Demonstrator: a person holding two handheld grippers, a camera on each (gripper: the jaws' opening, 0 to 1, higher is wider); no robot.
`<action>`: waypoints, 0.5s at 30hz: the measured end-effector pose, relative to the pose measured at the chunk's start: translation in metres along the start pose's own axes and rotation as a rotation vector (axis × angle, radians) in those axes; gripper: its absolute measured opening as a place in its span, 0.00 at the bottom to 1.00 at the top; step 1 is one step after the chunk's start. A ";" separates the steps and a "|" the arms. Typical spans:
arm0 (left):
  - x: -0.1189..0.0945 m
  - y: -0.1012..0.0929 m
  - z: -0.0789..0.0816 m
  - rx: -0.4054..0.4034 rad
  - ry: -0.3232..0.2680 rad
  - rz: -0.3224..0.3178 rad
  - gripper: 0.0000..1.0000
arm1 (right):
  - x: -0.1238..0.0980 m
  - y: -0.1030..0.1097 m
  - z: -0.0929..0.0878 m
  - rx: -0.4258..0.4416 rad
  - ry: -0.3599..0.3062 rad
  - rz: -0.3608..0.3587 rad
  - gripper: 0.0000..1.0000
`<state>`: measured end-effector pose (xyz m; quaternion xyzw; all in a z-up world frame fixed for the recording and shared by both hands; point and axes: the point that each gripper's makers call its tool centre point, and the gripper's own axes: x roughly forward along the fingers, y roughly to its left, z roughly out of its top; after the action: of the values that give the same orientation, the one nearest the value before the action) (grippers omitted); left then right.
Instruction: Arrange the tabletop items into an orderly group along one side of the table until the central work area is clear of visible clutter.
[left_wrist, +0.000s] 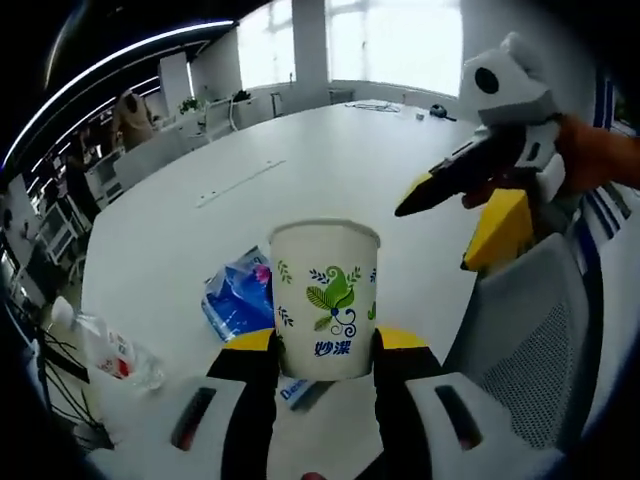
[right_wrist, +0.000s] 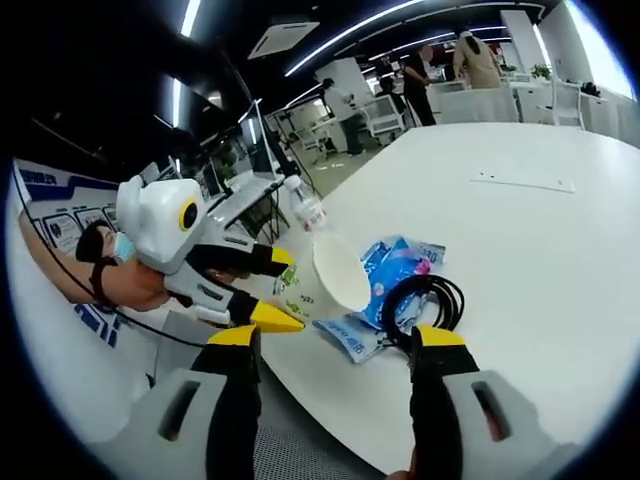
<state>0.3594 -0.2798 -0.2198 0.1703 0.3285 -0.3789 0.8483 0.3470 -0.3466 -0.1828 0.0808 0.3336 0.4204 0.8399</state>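
Right now the left gripper (left_wrist: 325, 350) grips the paper cup (left_wrist: 325, 298) upright above the counter (left_wrist: 330, 170) edge, the blue packet (left_wrist: 238, 293) just beyond, while the right gripper (right_wrist: 330, 340) hangs unclenched.

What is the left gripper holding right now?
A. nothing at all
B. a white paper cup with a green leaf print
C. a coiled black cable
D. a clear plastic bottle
B: in the left gripper view, the left gripper has its jaws pressed against both sides of the paper cup.
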 end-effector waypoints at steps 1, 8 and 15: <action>0.001 -0.003 0.001 0.012 0.001 -0.006 0.37 | 0.001 0.001 0.002 0.002 -0.003 0.005 0.58; 0.004 -0.015 0.003 0.063 0.003 -0.033 0.37 | 0.011 0.009 0.008 -0.003 -0.004 0.045 0.54; 0.005 -0.024 0.007 0.082 -0.019 -0.065 0.37 | 0.019 0.011 0.003 -0.006 0.021 0.078 0.53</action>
<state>0.3474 -0.3019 -0.2191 0.1906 0.3099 -0.4210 0.8309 0.3498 -0.3249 -0.1848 0.0867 0.3378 0.4547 0.8195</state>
